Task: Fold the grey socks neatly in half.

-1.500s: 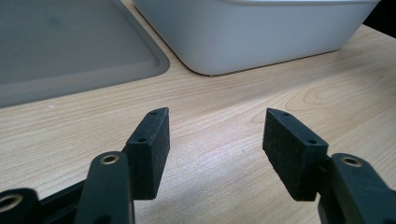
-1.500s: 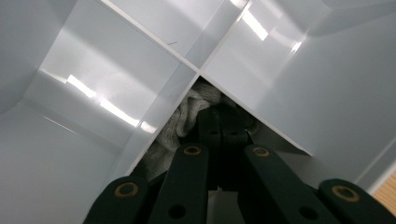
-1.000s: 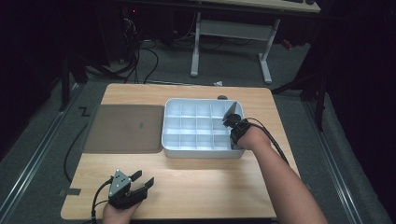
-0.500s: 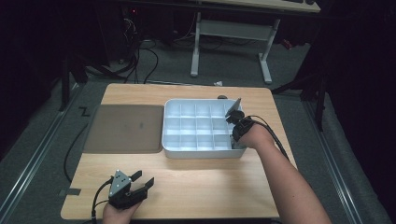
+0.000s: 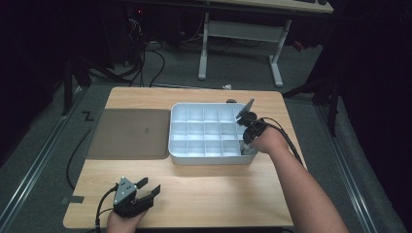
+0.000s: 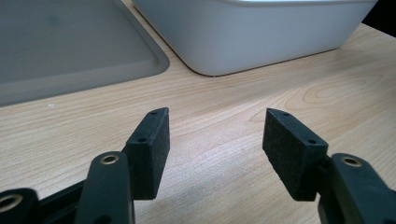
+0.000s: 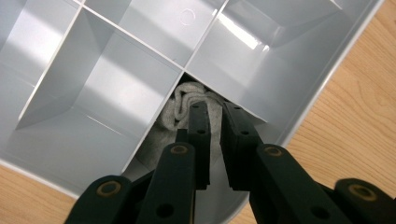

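The wooden desk (image 5: pixel 214 189) carries a flat grey lid (image 5: pixel 128 133) at the left and, just beside it on the right, a white tray (image 5: pixel 206 158) divided into 12 or so compartments; the exact count is hard to read. In the right gripper view a rolled grey cloth (image 7: pixel 175 109) sits in a compartment at the tray's corner, which the high view places at the near right. The right gripper (image 7: pixel 215 114) reaches down into that compartment with its jaws nearly together, a narrow gap between them, and the cloth lies against and behind the tips; whether they pinch it I cannot tell. The left gripper (image 6: pixel 215 135) rests low over bare desk at the near left, well apart from the tray, its jaws spread wide and grasping nothing.
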### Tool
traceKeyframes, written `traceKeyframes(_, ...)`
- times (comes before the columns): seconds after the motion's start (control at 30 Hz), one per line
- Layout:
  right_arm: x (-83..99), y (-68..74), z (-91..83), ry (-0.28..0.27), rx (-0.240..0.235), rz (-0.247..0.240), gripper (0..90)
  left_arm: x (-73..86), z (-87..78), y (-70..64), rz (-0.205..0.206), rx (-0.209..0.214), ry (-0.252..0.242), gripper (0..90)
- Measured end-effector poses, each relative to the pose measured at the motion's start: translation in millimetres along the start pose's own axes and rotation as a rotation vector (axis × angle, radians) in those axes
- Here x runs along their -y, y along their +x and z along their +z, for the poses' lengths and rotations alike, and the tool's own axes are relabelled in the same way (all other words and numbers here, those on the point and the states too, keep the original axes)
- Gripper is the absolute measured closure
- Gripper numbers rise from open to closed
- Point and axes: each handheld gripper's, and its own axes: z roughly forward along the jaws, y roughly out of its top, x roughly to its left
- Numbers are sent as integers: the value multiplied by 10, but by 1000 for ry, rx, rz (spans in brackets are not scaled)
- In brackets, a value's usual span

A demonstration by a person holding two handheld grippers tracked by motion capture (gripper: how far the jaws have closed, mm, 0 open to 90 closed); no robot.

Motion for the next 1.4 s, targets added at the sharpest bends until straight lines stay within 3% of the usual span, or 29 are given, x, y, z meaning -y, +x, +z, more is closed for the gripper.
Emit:
traceKeyframes(0.27,133,-40,-57,-64,-17,18,785,-3,12,15,-2,2,2,420)
traceKeyframes(0.5,374,-122,-203,-185,-43,59,752,-13,-22,56,-4,-15,-4,420)
traceKeyframes(0.7,578,-195,-230,-271,-48,101,713,-33,-55,135,-24,-41,-16,420)
traceKeyframes(0.87,717,-225,-199,-324,-32,127,669,-51,-51,139,-7,-43,-13,420)
traceKeyframes(0.9,786,-245,-189,-353,-46,152,658,-56,-42,129,0,-40,-13,419)
traceKeyframes(0.97,836,-234,-198,-371,-11,139,648,-53,-23,114,12,-40,-5,418)
traceKeyframes(1.0,836,-234,-198,-371,-11,139,648,-53,-23,114,12,-40,-5,417)
traceKeyframes(1.03,920,-264,-203,-418,-47,171,648,-51,-10,106,16,-40,5,417)
traceKeyframes(1.13,974,-261,-195,-424,-38,169,636,-47,-4,95,17,-37,7,417)
traceKeyframes(1.17,1065,-252,-180,-463,-57,169,627,-50,-3,84,22,-35,11,417)
traceKeyframes(1.33,1204,-160,-162,-516,-41,130,584,-62,7,66,26,-30,14,416)
traceKeyframes(1.37,1292,-129,-129,-557,-90,161,585,-66,15,52,27,-30,14,416)
traceKeyframes(1.4,1322,-115,-112,-565,-90,161,584,-74,19,42,35,-30,15,415)
